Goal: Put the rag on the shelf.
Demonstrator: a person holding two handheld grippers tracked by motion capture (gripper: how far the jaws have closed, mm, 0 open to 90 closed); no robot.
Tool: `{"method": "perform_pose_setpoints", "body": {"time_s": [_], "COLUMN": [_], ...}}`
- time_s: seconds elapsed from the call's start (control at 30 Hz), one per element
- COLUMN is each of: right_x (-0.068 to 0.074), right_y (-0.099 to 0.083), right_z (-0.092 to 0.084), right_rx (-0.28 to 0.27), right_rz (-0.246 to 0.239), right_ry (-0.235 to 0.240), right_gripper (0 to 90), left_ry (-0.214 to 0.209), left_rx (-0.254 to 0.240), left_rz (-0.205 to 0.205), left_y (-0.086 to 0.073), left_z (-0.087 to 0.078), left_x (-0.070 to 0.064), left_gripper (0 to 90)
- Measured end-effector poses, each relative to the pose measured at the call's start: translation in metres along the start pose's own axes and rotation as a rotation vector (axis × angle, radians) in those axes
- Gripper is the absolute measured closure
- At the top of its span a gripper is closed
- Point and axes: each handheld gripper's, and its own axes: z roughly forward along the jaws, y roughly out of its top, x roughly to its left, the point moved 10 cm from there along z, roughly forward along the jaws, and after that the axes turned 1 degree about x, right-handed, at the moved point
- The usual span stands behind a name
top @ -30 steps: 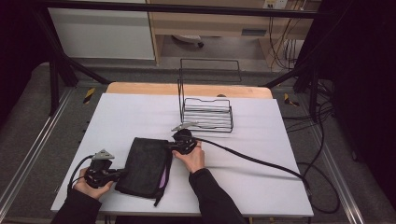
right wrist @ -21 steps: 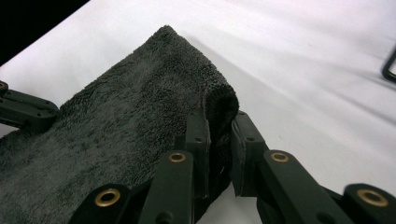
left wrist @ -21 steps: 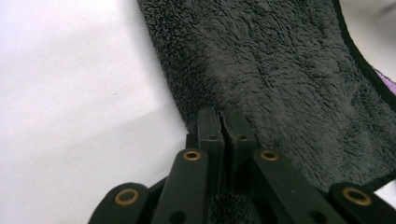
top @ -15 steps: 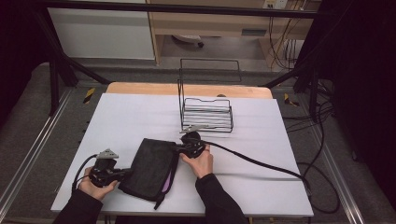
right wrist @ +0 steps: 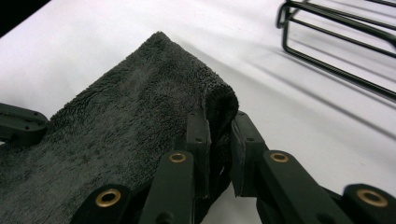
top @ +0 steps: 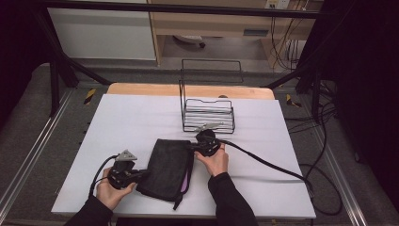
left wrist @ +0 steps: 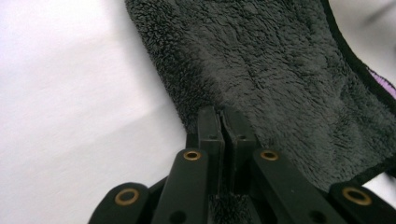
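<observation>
A dark grey fleecy towel (top: 168, 167) with a purple inner edge lies folded on the white table (top: 131, 117), between my two grippers. My left gripper (top: 141, 174) is shut on the towel's near left edge (left wrist: 261, 93); its jaws press together over the fabric. At the far right corner of the towel (right wrist: 140, 121), my right gripper (top: 194, 147) is shut on the folded fabric, which bulges up between its jaws. The left gripper's black body (right wrist: 18, 123) appears at the left edge of the right gripper view.
A black wire rack (top: 207, 113) stands just beyond my right gripper, its base bars (right wrist: 336, 42) close by. A thick black cable (top: 263, 162) trails from the right gripper across the table to the right. A wooden strip (top: 188, 89) borders the far side.
Both grippers have drawn apart with the towel held, the right one moving right toward the rack. The towel is stretched flatter and lies more squarely.
</observation>
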Motion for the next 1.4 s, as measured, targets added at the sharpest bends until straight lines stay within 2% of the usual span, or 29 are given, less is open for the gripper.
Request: {"method": "perform_pose_setpoints", "body": {"time_s": [0.27,0.37,0.47,0.5,0.57,0.67,0.7,0.77,0.87,0.9,0.93,0.97,1.07,1.17,1.23,1.3,1.4], "right_x": [-0.013,-0.016,-0.022,-0.022,-0.023,-0.016,-0.016,-0.008,0.005,0.01,0.02,0.02,0.037,0.045,0.049,0.049,0.052], "right_y": [0.003,0.003,-0.004,-0.004,-0.006,-0.006,-0.006,-0.01,-0.024,-0.031,-0.047,-0.047,-0.077,-0.083,-0.093,-0.094,-0.096], "right_z": [-0.003,0.001,0.012,0.012,0.011,-0.006,-0.006,-0.017,-0.032,-0.035,-0.04,-0.04,-0.039,-0.037,-0.032,-0.031,-0.031], "right_rx": [0.049,0.052,0.059,0.059,0.035,-0.024,-0.024,-0.043,-0.054,-0.051,-0.041,-0.041,-0.014,-0.034,-0.017,-0.017,-0.023], "right_rz": [-0.039,-0.053,-0.088,-0.088,-0.096,-0.092,-0.092,-0.106,-0.093,-0.084,-0.071,-0.071,-0.073,-0.051,-0.034,-0.034,-0.02], "right_ry": [0.001,-0.005,-0.051,-0.051,-0.07,-0.066,-0.066,-0.063,-0.038,-0.024,-0.01,-0.01,0.019,0.043,0.048,0.044,0.049], "right_gripper": [80.1,79.8,73.1,73.1,65.3,40.0,40.0,32.2,26.2,25.4,25.5,25.5,26.4,29.5,32.3,33.5,40.5], "left_ry": [-0.021,-0.011,-0.008,-0.008,0.007,0.015,0.019,0.03,0.013,0.005,-0.005,-0.014,-0.027,-0.035,-0.038,-0.039,-0.045], "left_rx": [-0.008,-0.012,-0.023,-0.029,-0.038,-0.042,-0.031,-0.024,-0.015,-0.008,0.001,0.008,0.019,0.024,0.025,0.026,0.031], "left_rz": [0.0,0.024,0.038,0.043,0.057,0.058,0.057,0.056,0.04,0.037,0.033,0.037,0.046,0.037,0.036,0.036,0.037], "left_y": [0.003,0.003,0.004,0.004,0.004,-0.001,-0.004,-0.01,-0.016,-0.017,-0.019,-0.019,-0.021,-0.022,-0.023,-0.024,-0.024], "left_z": [0.007,0.009,0.007,0.005,0.001,-0.006,-0.007,-0.011,-0.012,-0.012,-0.01,-0.009,-0.007,-0.006,-0.004,-0.004,-0.003], "left_x": [-0.012,-0.014,-0.013,-0.013,-0.011,-0.009,-0.008,-0.004,-0.003,-0.004,-0.006,-0.009,-0.015,-0.019,-0.02,-0.022,-0.024], "left_gripper": [86.7,86.0,79.2,79.2,71.6,60.2,60.2,58.5,58.6,59.3,61.0,61.0,64.8,66.8,69.4,70.3,72.4]}}
